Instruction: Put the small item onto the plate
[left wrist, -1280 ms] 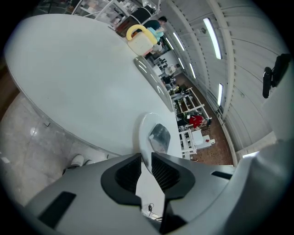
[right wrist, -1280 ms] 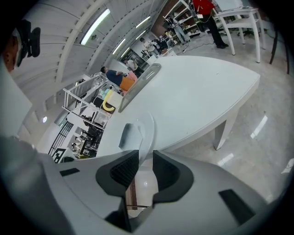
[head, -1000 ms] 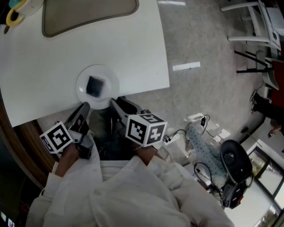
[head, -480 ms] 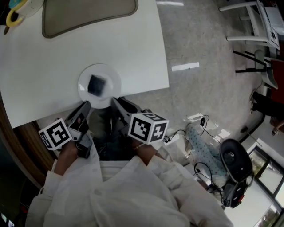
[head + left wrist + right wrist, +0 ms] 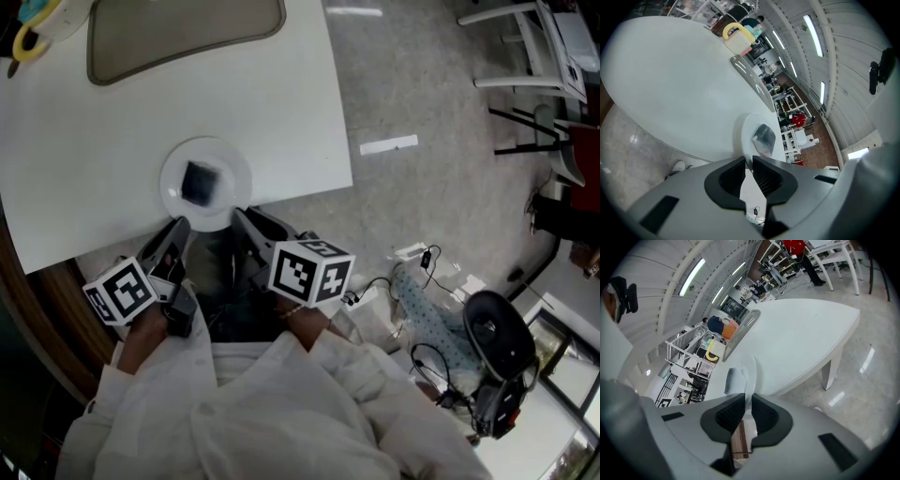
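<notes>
Looks light, crinkly: item (image 5: 199,182) on plate (image 5: 173,202), just ahead of left tongs (image 5: 748,162) and right tongs (image 5: 748,400), both barely ajar, empty; pinch edge.

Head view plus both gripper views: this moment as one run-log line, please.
small item: on plate | plate: near table edge | left gripper: narrow gap, empty | right gripper: narrow gap, empty
</notes>
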Motion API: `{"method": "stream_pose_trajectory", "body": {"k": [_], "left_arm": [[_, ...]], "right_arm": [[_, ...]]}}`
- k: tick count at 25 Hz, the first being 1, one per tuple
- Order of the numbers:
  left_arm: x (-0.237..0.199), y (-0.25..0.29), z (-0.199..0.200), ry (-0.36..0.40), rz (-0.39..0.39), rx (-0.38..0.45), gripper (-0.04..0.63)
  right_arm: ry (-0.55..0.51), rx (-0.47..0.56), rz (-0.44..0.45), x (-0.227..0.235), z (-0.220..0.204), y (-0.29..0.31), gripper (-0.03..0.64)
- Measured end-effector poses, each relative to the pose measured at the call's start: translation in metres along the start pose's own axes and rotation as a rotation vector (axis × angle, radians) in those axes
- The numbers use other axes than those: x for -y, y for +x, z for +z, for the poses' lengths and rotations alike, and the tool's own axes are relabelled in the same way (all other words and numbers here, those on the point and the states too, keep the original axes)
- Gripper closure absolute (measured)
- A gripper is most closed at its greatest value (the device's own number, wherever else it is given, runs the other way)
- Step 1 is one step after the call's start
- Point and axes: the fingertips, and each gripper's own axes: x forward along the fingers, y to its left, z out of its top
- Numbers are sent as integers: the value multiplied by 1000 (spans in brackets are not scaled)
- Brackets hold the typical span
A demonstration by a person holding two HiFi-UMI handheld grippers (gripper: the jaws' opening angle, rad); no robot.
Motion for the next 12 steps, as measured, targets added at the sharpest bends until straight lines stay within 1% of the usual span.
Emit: {"method": "stream_pose_trajectory", "body": {"k": [8, 12], "left_arm": [[13, -1, 7, 13, 9, 19, 549], [22, 4, 14, 23, -19, 50, 549]], "right_arm": [[-31, -2, 8, -7, 17, -6, 563], [-45, 11, 30, -9, 28, -6, 563]]}}
